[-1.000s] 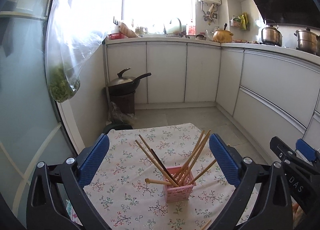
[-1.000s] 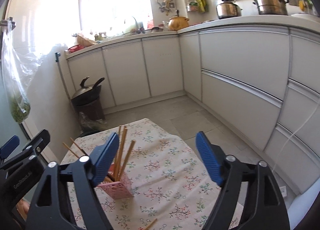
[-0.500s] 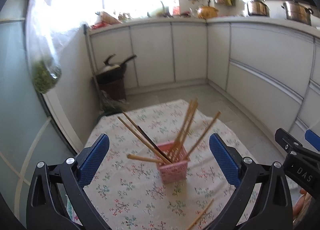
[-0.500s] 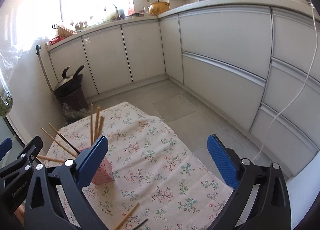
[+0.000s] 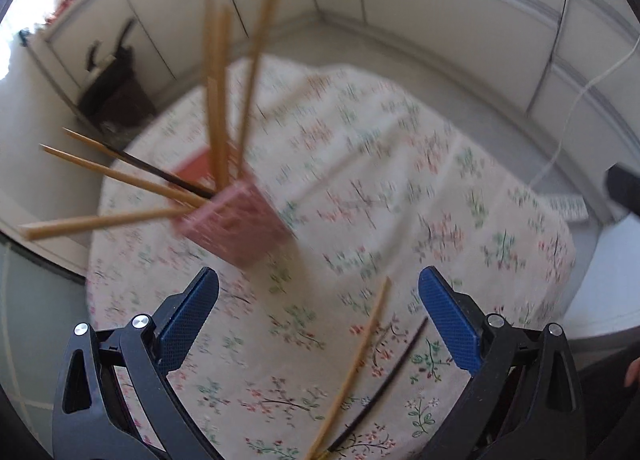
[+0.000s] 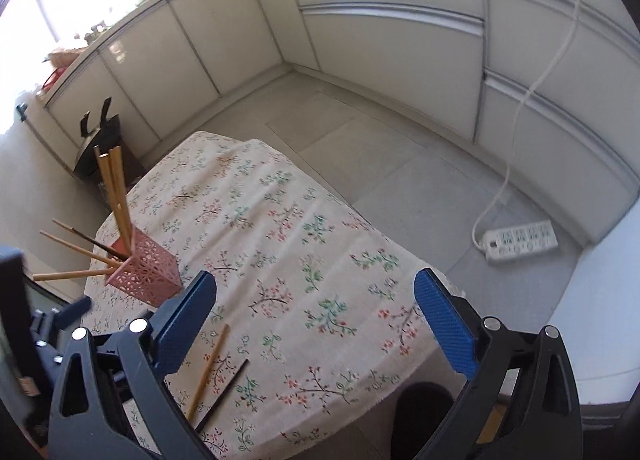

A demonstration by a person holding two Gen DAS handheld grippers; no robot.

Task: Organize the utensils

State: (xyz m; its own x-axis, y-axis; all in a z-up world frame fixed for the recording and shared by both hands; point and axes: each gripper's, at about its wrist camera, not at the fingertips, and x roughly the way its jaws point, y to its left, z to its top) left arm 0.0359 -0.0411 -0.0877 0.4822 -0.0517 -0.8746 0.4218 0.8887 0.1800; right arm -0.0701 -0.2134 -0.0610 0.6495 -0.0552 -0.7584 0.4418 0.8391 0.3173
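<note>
A pink perforated holder (image 5: 236,220) (image 6: 146,274) stands on the floral tablecloth (image 5: 360,180) (image 6: 280,228) with several wooden chopsticks (image 5: 218,92) (image 6: 116,196) and a dark one fanned out of it. Two loose chopsticks lie near the front edge: a wooden chopstick (image 5: 356,368) (image 6: 208,368) and a dark chopstick (image 5: 384,380) (image 6: 224,392). My left gripper (image 5: 318,316) hangs open above them, nothing between its blue pads. My right gripper (image 6: 316,316) is open over the cloth's right part, with the loose pair just below its left finger. The left view is blurred.
White cabinets (image 6: 360,40) run around the tiled floor. A white power strip (image 6: 520,240) with its cord lies on the floor at the right. A black wok on a dark stand (image 6: 100,140) sits beyond the table's far left corner. The left gripper's body (image 6: 40,324) shows at the right view's left edge.
Both grippers have come down and tipped toward the table, so the holder and the loose chopsticks look much nearer. The right gripper's jaws stand a little wider than a second ago.
</note>
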